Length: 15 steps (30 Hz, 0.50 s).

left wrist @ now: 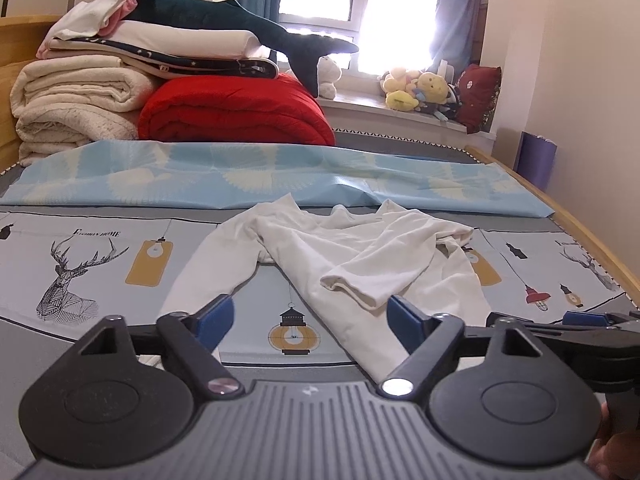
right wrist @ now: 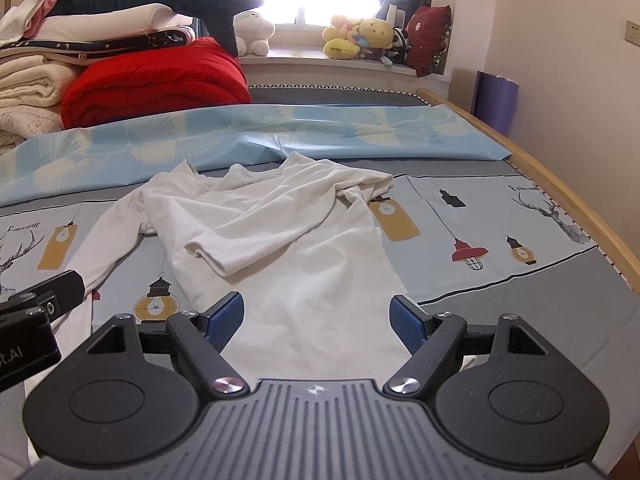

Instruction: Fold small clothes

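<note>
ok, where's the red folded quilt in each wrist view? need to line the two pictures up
Left wrist: red folded quilt sits upper left of centre, behind the light blue sheet.
Right wrist: red folded quilt is pushed further left, upper left area.
Shared landmark: the pile of yellow plush toys on the windowsill, right of the quilt in both.

Home bedroom: bed point(right wrist: 520, 280), plush toys point(right wrist: 360, 36).
</note>
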Motion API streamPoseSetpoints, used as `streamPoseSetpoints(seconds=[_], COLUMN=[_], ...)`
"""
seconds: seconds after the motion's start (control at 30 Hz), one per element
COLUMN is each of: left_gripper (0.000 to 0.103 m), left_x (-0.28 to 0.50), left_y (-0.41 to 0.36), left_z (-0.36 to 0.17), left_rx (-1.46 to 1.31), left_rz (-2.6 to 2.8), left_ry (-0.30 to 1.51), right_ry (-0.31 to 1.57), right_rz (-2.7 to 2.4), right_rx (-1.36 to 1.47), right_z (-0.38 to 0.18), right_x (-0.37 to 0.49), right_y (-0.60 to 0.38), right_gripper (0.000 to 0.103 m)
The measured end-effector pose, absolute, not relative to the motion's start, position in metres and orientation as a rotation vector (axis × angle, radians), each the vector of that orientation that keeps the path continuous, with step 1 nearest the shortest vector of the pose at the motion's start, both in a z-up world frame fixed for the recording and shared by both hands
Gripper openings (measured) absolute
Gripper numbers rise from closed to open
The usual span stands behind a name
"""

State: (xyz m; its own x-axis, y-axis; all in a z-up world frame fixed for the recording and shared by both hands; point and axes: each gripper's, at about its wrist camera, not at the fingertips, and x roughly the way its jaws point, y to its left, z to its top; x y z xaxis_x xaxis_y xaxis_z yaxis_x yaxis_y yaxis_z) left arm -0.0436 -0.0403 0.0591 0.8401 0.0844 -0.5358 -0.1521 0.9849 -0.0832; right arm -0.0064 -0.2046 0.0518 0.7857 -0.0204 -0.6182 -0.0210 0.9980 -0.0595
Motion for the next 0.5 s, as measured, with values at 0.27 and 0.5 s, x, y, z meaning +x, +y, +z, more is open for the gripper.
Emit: streamPoseSetpoints(seconds=[0.27, 0.5], left_gripper=[0.062, 0.024], left_x=[-0.043, -0.027], left_y=[-0.039, 0.004], left_z=[0.057, 0.032], left_rx=[-0.122, -0.17], left_rz=[0.117, 0.156], left_ry=[0.566, 0.639], right_ry=[0.68, 0.674], right_rz=[0.005, 0.035], right_rx=[-0.075, -0.059], right_z=[0.05, 0.037], right_x=[-0.004, 0.0], right_y=[-0.204, -0.206], right_gripper=[0.07, 0.022])
